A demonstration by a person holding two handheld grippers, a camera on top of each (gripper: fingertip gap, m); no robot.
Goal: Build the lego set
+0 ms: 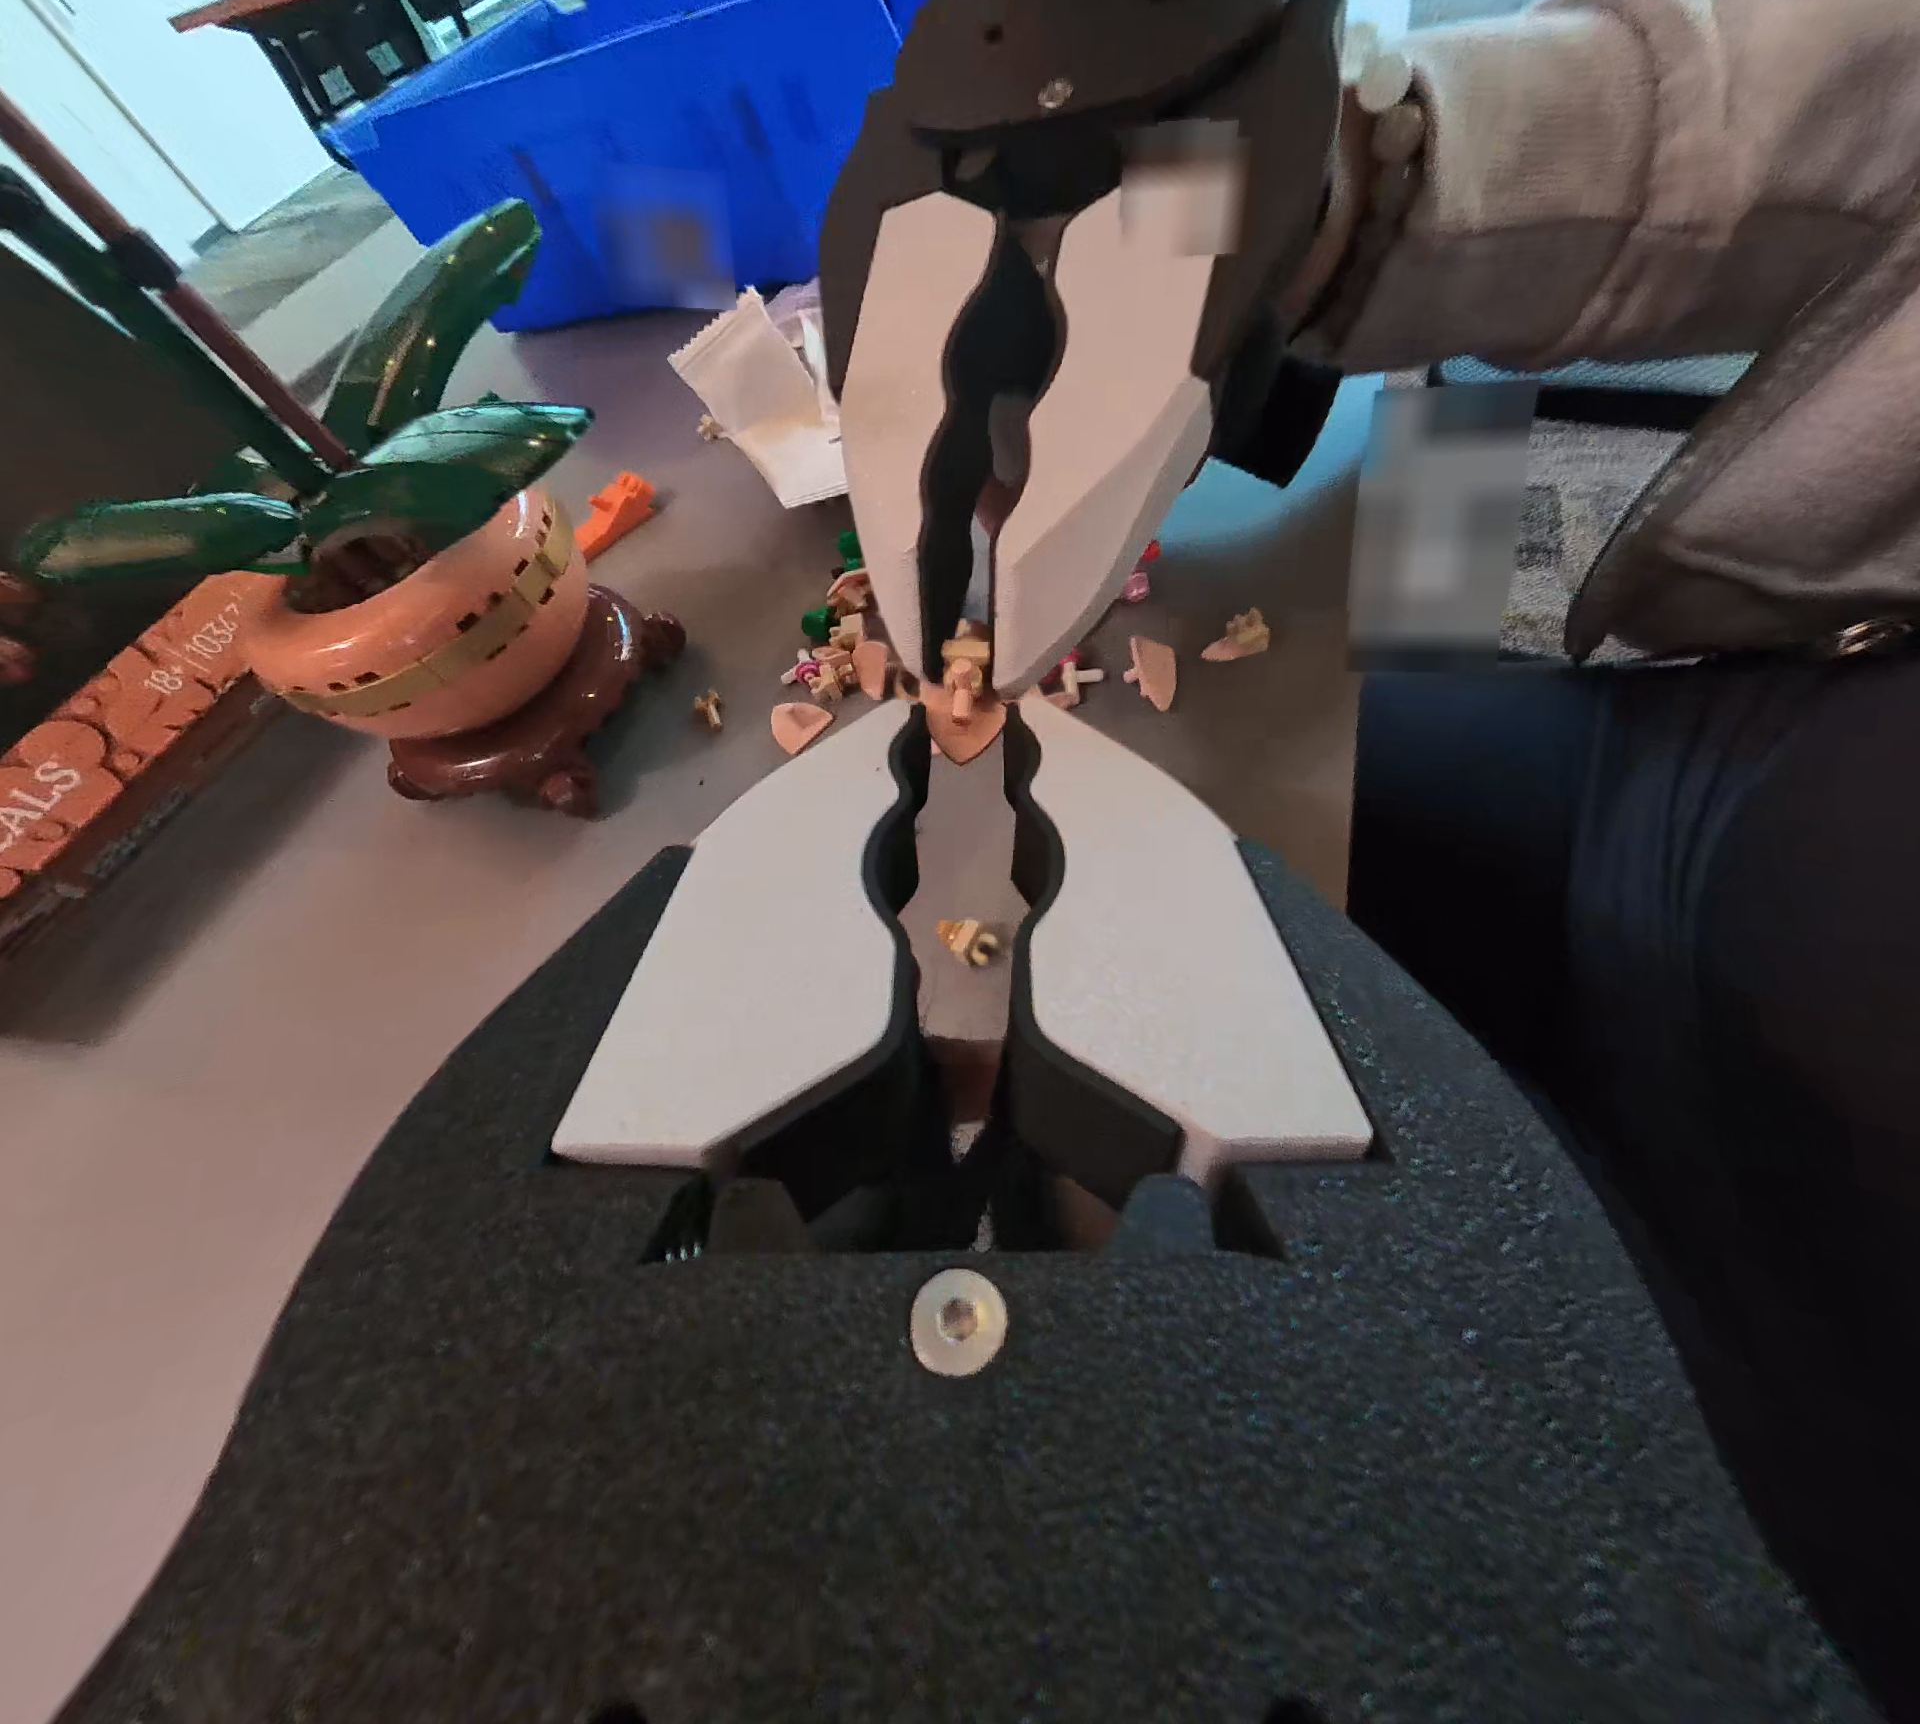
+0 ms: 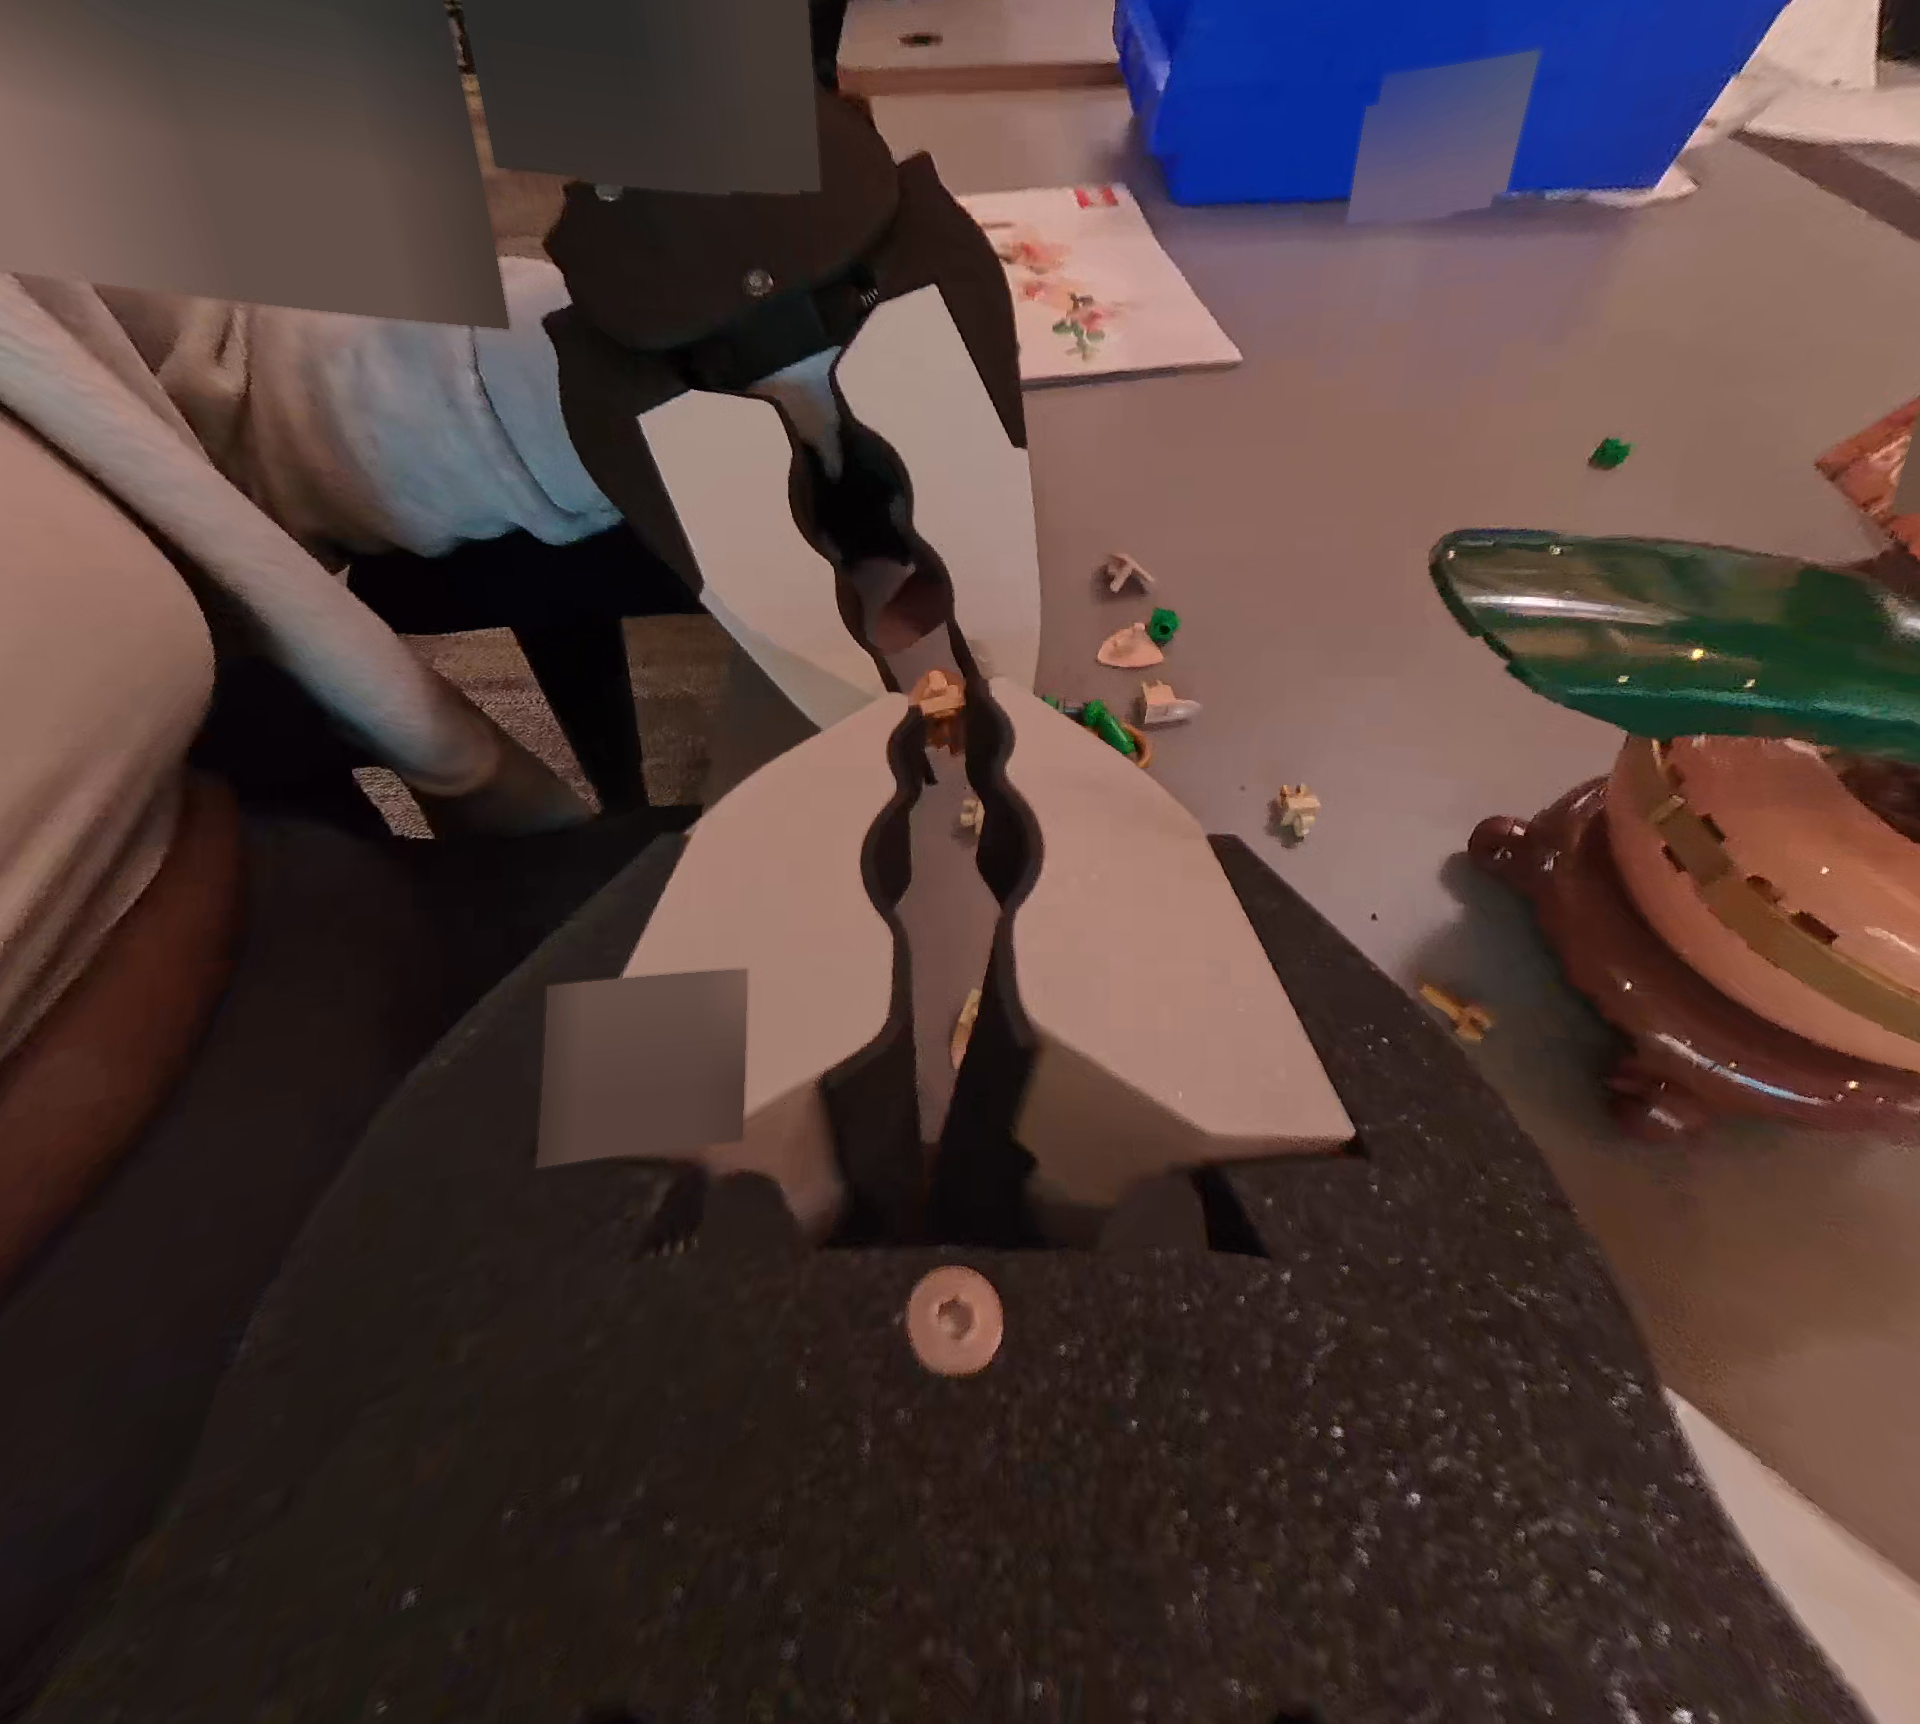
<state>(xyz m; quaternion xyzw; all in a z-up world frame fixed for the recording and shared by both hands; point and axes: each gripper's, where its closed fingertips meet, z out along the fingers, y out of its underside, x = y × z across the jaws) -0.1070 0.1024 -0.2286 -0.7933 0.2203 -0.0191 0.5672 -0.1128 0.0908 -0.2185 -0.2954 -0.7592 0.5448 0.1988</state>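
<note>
My left gripper [image 1: 961,716] is shut on a small pink petal piece [image 1: 962,737], held above the grey table [image 1: 312,947]. My right gripper [image 1: 961,664] comes in from above, tip to tip with it, shut on a small tan connector piece [image 1: 964,651] that touches the petal. In the right wrist view my right gripper [image 2: 943,724] pinches the tan piece [image 2: 940,695], and the left gripper [image 2: 930,682] meets it from the upper left. The built plant pot [image 1: 436,625] with green leaves [image 1: 436,324] stands to the left; it also shows in the right wrist view [image 2: 1766,926].
Loose petals and small pieces [image 1: 842,635] lie under the grippers. A blue bin [image 1: 644,116] stands behind. An orange brick separator [image 1: 618,511] and a white bag [image 1: 769,407] lie nearby. An instruction booklet [image 2: 1101,282] lies on the table. The set's box [image 1: 83,739] is at the left.
</note>
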